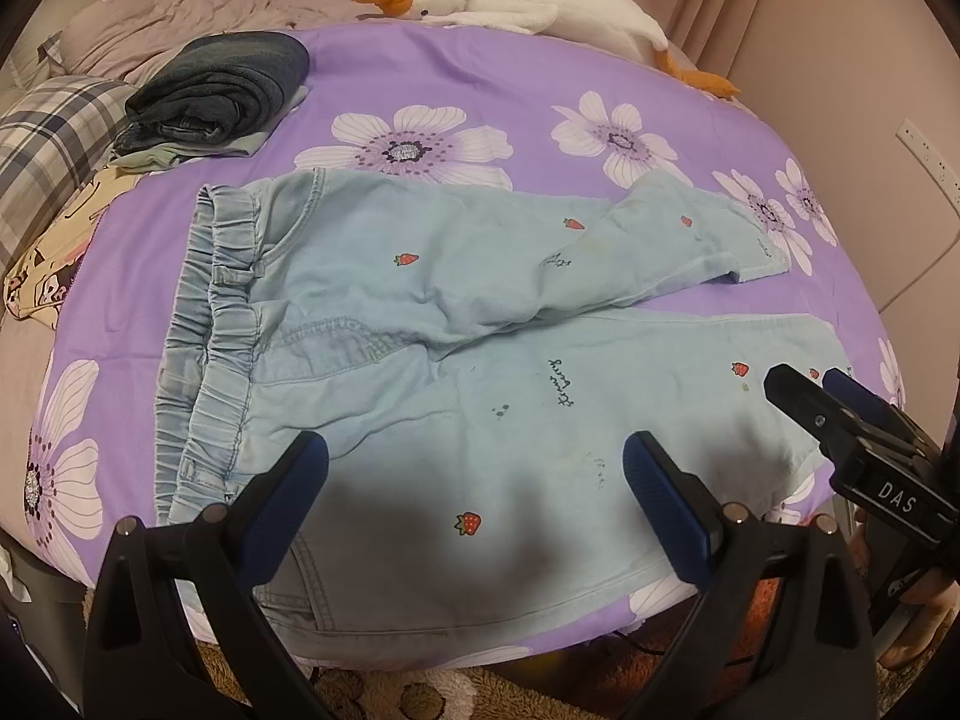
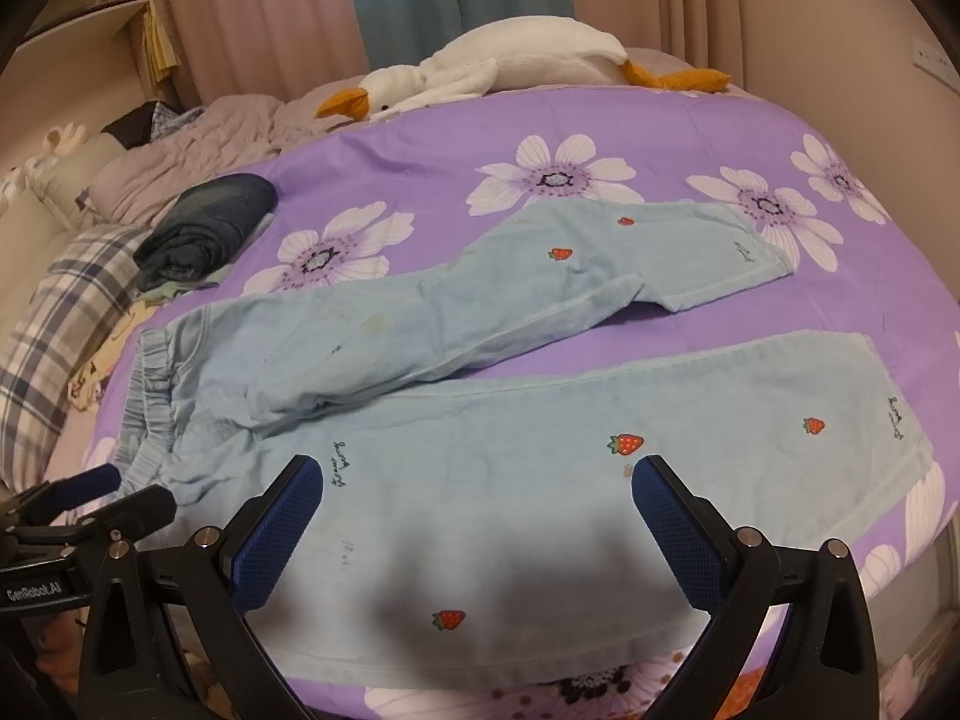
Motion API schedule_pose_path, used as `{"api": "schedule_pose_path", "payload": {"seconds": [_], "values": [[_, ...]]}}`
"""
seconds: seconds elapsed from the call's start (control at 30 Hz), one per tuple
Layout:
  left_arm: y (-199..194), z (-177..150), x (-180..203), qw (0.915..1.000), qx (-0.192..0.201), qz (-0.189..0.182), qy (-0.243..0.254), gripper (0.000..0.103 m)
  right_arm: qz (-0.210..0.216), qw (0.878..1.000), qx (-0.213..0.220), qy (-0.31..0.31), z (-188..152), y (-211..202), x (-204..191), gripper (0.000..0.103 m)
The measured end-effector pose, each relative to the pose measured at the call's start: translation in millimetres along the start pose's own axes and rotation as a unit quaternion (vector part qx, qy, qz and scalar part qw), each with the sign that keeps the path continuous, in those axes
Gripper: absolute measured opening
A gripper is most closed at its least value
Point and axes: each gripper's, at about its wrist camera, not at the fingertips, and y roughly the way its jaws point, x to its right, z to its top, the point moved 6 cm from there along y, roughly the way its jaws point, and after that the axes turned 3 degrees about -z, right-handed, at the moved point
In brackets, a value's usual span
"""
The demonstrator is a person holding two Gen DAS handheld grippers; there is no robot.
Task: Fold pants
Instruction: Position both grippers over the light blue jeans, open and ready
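Bed (image 1: 492,78) with purple flowered sheet carries everything. Light-blue strawberry pants (image 1: 456,360) spread flat mid-bed, waistband left, legs running right; far leg angled, hem short of right edge, near leg along near edge. Left gripper (image 1: 474,462) hovers over near hip area, jaws wide apart, empty. Right gripper (image 2: 477,480) hovers over near leg, jaws apart, empty. Bare sheet far of pants. Folded dark jeans (image 1: 222,87) far left; plush goose (image 1: 528,0) along far edge.
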Motion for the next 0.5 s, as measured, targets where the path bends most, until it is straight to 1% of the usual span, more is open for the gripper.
{"api": "schedule_pose_path", "payload": {"seconds": [0.5], "values": [[3.8, -3.1, -1.4, 0.9999, -0.005, -0.008, -0.002, 0.098, -0.008, 1.0, -0.001, 0.006, 1.0, -0.8, 5.7, 0.103]]}}
